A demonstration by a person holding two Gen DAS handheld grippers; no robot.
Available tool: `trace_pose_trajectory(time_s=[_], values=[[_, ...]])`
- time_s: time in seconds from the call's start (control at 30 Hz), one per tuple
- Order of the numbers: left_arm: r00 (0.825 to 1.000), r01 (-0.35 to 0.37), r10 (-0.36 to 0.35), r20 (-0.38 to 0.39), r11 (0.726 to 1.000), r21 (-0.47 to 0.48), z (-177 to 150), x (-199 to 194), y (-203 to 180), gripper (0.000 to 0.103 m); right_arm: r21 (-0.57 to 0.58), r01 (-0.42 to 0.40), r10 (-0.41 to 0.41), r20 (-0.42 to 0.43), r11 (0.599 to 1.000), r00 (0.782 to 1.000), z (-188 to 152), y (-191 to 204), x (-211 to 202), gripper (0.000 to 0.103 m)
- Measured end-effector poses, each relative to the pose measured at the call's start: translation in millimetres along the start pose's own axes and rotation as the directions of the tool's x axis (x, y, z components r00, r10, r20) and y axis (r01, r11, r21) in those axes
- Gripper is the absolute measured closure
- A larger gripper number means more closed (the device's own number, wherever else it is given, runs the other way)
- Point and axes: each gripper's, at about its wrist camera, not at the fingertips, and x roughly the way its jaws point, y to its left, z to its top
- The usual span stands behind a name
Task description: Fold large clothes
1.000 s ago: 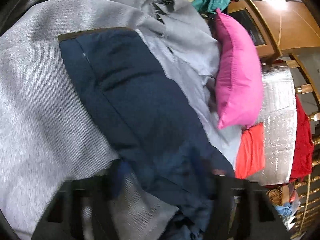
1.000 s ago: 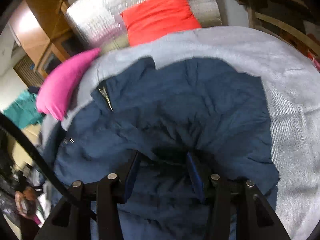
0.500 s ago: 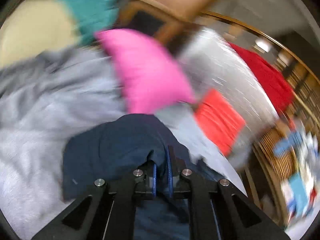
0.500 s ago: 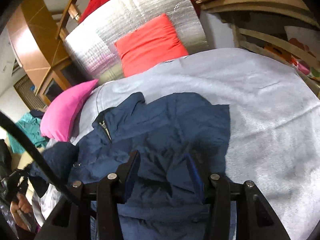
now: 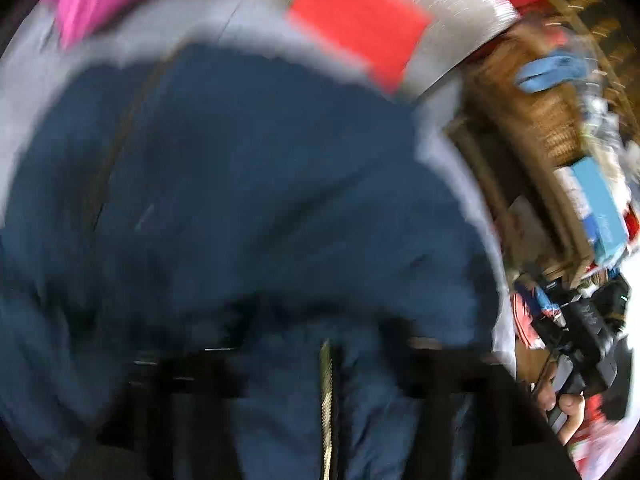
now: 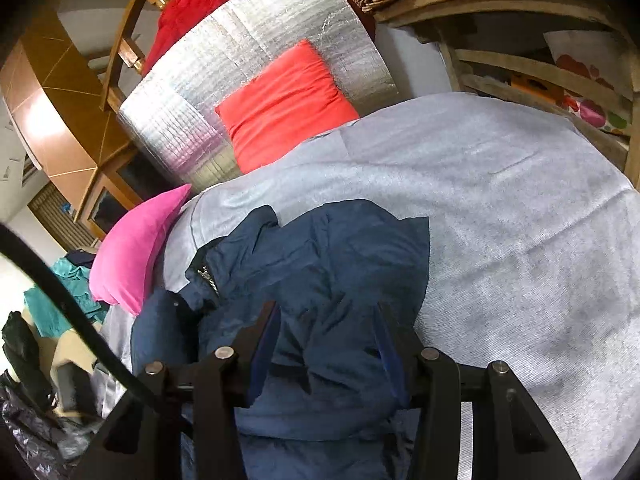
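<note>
Right wrist view, bed cover (image 6: 520, 208): grey, spread wide under everything.
Jacket (image 6: 320, 280): navy, bunched at near centre, collar and zip toward the left by the pink pillow (image 6: 132, 252).
Red cushion (image 6: 288, 100): far, against the silver mat (image 6: 260, 48).
Right gripper (image 6: 326, 344): partly closed, clamped on a fold of jacket, as before.
Left gripper (image 5: 324, 364): jaws just opening and now apart over zip fabric; blur hides any contact.
Change: a half second ago it pinched shut; likely one fold released, another due.
</note>
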Motion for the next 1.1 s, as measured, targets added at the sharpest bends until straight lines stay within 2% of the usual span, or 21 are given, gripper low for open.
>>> trace_pose_trajectory(time_s=[0.1, 0.17, 0.27, 0.33, 0.47, 0.57, 0.67, 0.73, 0.87, 0.9, 0.97, 1.03, 1.1], values=[[0.999, 0.031, -0.031, -0.017, 0.999, -0.017, -6.2, -20.8, 6.4, 0.041, -0.016, -0.009, 0.009, -0.004, 1.000, 1.000, -2.2, 6.8, -0.6, 0.050], [0.996, 0.085, -0.085, -0.006, 0.996, -0.006, -6.3, -43.6, 11.9, 0.039, -0.029, -0.023, 0.023, -0.006, 0.999, 1.000, -5.0, 11.6, -1.5, 0.050], [0.990, 0.081, -0.076, 0.120, 0.996, -0.038, -1.0, -80.6, 30.7, 0.030, -0.053, -0.032, 0.032, -0.012, 0.998, 0.999, -10.8, 19.8, -1.7, 0.050], [0.979, 0.092, -0.074, 0.188, 0.992, -0.088, 2.2, -93.4, 47.6, 0.028, -0.062, -0.039, 0.037, -0.028, 0.997, 0.999, -16.2, 24.6, 1.4, 0.050], [0.968, 0.179, -0.128, 0.216, 0.955, -0.237, 12.8, -87.6, 78.0, 0.028, -0.083, -0.032, 0.027, -0.059, 0.996, 0.998, -24.6, 29.9, 10.2, 0.050], [0.962, 0.188, -0.120, 0.244, 0.942, -0.278, 21.4, -81.0, 86.6, 0.028, -0.087, -0.029, 0.022, -0.076, 0.996, 0.997, -28.2, 30.7, 16.5, 0.050], [0.956, 0.206, -0.135, 0.259, 0.940, -0.272, 24.6, -73.4, 79.6, 0.028, -0.076, -0.034, 0.027, -0.087, 0.997, 0.996, -30.1, 30.1, 21.0, 0.050], [0.954, 0.201, -0.134, 0.268, 0.950, -0.240, 28.2, -67.4, 69.9, 0.028, -0.076, -0.034, 0.026, -0.095, 0.997, 0.995, -30.6, 30.4, 23.6, 0.050], [0.958, 0.183, -0.127, 0.256, 0.961, -0.208, 38.3, -58.4, 63.6, 0.030, -0.081, -0.029, 0.020, -0.102, 0.996, 0.995, -31.6, 29.7, 26.4, 0.050], [0.959, 0.178, -0.122, 0.257, 0.962, -0.207, 41.6, -54.6, 62.4, 0.032, -0.081, -0.028, 0.019, -0.103, 0.996, 0.995, -31.1, 29.1, 26.6, 0.050], [0.959, 0.173, -0.120, 0.257, 0.966, -0.194, 40.1, -53.5, 58.1, 0.053, -0.078, -0.022, 0.015, -0.099, 0.997, 0.995, -29.8, 26.6, 25.2, 0.050], [0.956, 0.185, -0.136, 0.259, 0.967, -0.173, 40.6, -51.5, 52.3, 0.061, -0.071, -0.018, 0.011, -0.091, 0.997, 0.996, -27.9, 23.0, 22.9, 0.050], [0.952, 0.197, -0.153, 0.265, 0.969, -0.146, 39.6, -52.9, 41.9, 0.062, -0.059, -0.016, 0.011, -0.084, 0.998, 0.996, -25.3, 18.5, 20.3, 0.050]])
